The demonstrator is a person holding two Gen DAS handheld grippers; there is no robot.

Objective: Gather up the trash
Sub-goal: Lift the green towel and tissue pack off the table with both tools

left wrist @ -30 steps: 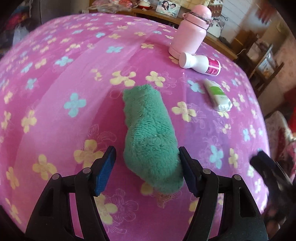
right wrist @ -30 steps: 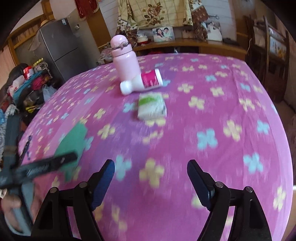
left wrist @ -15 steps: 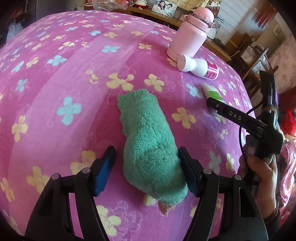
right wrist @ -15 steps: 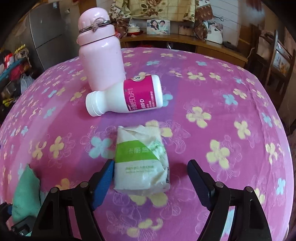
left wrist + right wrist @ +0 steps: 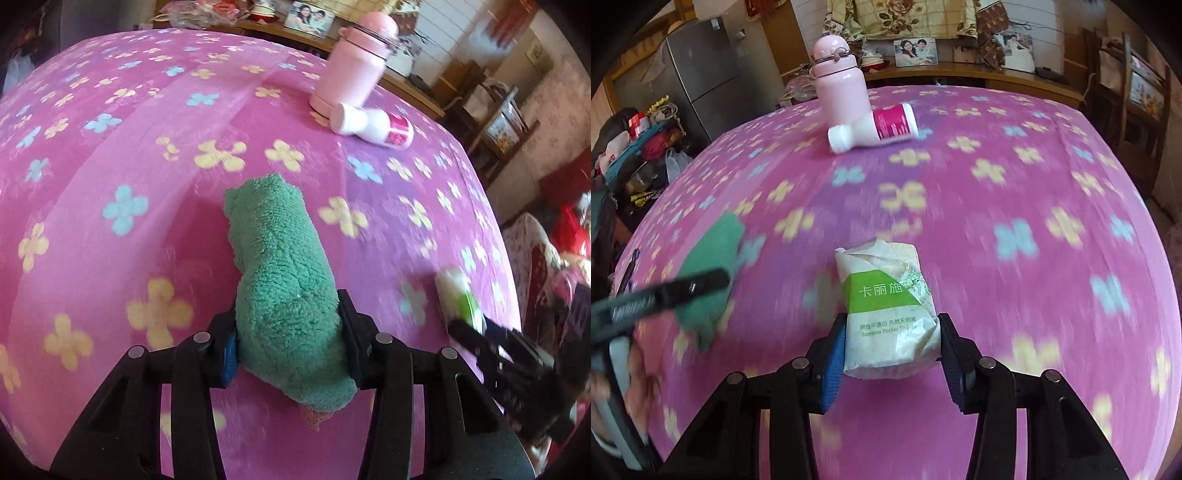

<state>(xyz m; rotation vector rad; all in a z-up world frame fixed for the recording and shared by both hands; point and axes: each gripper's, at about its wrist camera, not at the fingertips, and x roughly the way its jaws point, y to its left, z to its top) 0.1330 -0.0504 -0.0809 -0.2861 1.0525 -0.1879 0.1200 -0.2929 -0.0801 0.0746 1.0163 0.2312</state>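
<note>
A green fluffy cloth (image 5: 277, 251) lies lengthwise on the pink flowered tablecloth (image 5: 110, 129). My left gripper (image 5: 286, 332) is closing, and both pads press the cloth's near end. A white and green tissue pack (image 5: 886, 302) sits between the closing pads of my right gripper (image 5: 892, 332), which touch both of its sides. In the left wrist view the right gripper (image 5: 491, 347) and the tissue pack (image 5: 458, 295) appear blurred at the lower right. In the right wrist view the left gripper (image 5: 665, 291) and the cloth (image 5: 713, 266) appear blurred at the left.
A pink flask (image 5: 840, 88) stands at the far side of the table. A white bottle with a magenta label (image 5: 875, 127) lies against it. Behind the table are a wooden shelf with photos (image 5: 916, 51) and a grey fridge (image 5: 690, 66). Chairs stand at the right.
Both grippers have narrowed onto what lay between them. The right gripper has drawn back from the white bottle with the tissue pack. The left gripper has stayed over the cloth.
</note>
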